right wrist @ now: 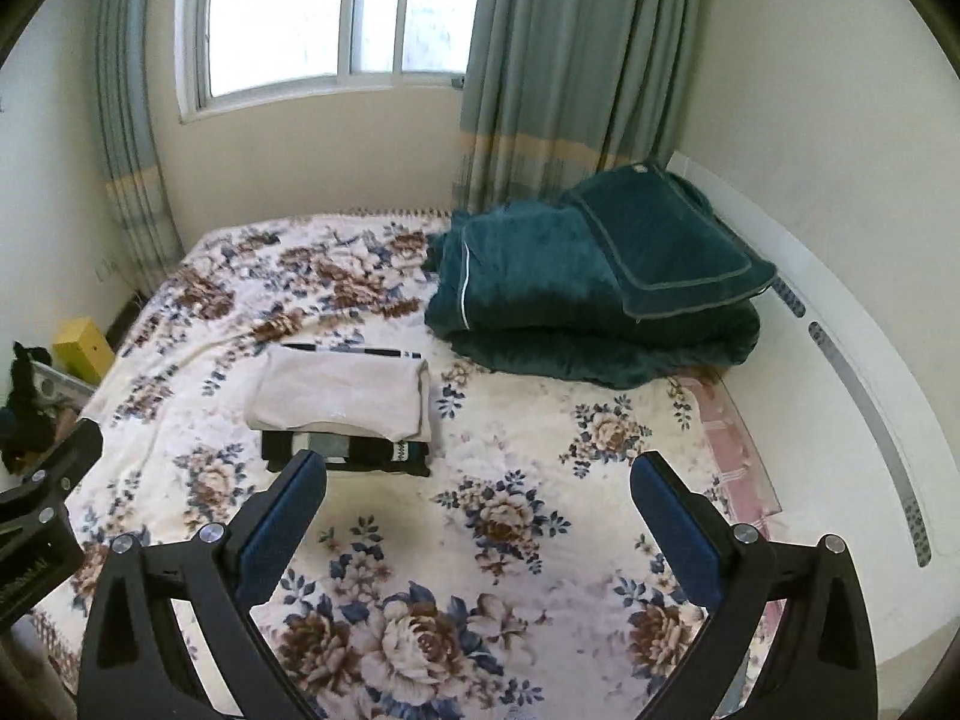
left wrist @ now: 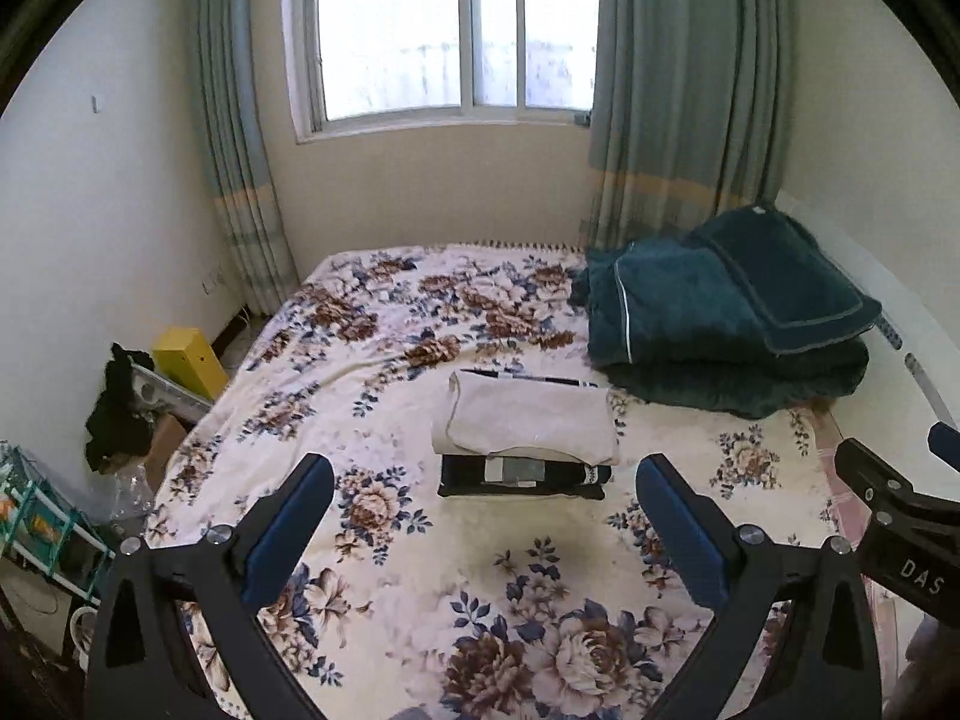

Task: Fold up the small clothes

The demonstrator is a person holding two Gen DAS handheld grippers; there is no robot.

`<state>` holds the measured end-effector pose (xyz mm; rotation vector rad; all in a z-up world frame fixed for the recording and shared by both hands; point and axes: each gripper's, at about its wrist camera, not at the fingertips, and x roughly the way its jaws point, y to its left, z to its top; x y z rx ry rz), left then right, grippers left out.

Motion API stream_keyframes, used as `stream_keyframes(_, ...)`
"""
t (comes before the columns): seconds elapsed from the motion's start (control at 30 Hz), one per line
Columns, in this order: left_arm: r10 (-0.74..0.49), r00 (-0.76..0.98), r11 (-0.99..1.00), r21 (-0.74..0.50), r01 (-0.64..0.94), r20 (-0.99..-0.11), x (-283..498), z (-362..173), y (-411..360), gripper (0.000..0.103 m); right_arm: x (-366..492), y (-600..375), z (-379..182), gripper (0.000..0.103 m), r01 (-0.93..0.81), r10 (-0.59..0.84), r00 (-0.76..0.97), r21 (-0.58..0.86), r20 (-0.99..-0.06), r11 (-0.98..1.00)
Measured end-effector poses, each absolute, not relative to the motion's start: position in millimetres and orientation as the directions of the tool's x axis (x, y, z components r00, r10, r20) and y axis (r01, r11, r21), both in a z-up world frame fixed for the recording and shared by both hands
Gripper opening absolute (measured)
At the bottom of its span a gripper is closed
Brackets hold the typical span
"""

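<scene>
Beige garment (left wrist: 528, 420) atop one black garment (left wrist: 522, 477)

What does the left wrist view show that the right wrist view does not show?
Only the left wrist view shows the green shelf rack on the floor beside the bed, and the right hand-held gripper from outside, at the picture's right edge.

Only the right wrist view shows the long white headboard curving along the bed's right side, and the left hand-held gripper from outside.

Both show the folded beige garment lying on the folded dark garment, the dark green quilt, the floral bedspread, the yellow box and the window.
</scene>
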<state>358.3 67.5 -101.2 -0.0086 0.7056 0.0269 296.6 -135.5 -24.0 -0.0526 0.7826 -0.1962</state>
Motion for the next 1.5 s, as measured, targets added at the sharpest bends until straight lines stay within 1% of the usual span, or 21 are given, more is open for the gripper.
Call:
stream_keyframes(0.17, 0.02, 0.782, 0.999, -0.021, -0.042, -0.623, 323, -78, 67, 0.103, 247, -137, 12, 0.103, 0.152, -0.184, 0.734, -0.106, -0.654, 0.983)
stream_keyframes(0.3, 0.023, 0.805, 0.999, -0.013, -0.038, -0.593, 303, -66, 67, 0.103, 213, -137, 39, 0.103, 0.139, -0.17, 0.766, -0.099, -0.62, 0.985)
stream_keyframes(0.53, 0.041, 0.824, 0.998, -0.011, -0.057, -0.565, 277, -48, 71, 0.103, 182, -137, 64, 0.103, 0.112, -0.141, 0.792, -0.086, -0.594, 0.99)
stream_keyframes(0.73, 0.038, 0.79, 0.998, -0.016, -0.06, -0.611, 275, -47, 72, 0.103, 181, -137, 69, 0.103, 0.083, -0.114, 0.781, -0.079, -0.614, 0.993)
stream_keyframes(0.87, 0.055, 0.785, 0.997, -0.005, -0.073, -0.617, 273, -45, 71, 0.103, 183, -138, 70, 0.103, 0.065, -0.097, 0.771, -0.074, -0.629, 0.995)
stream_keyframes(1.03, 0.066, 0.788, 0.997, 0.008, -0.077, -0.613, 268, -42, 66, 0.103, 183, -139, 73, 0.103, 0.069, -0.105, 0.776, -0.082, -0.622, 0.994)
stream_keyframes(1.5, 0.054, 0.789, 0.997, -0.003, -0.071, -0.612, 264, -41, 65, 0.103, 187, -141, 75, 0.103, 0.053, -0.083, 0.776, -0.067, -0.625, 0.996)
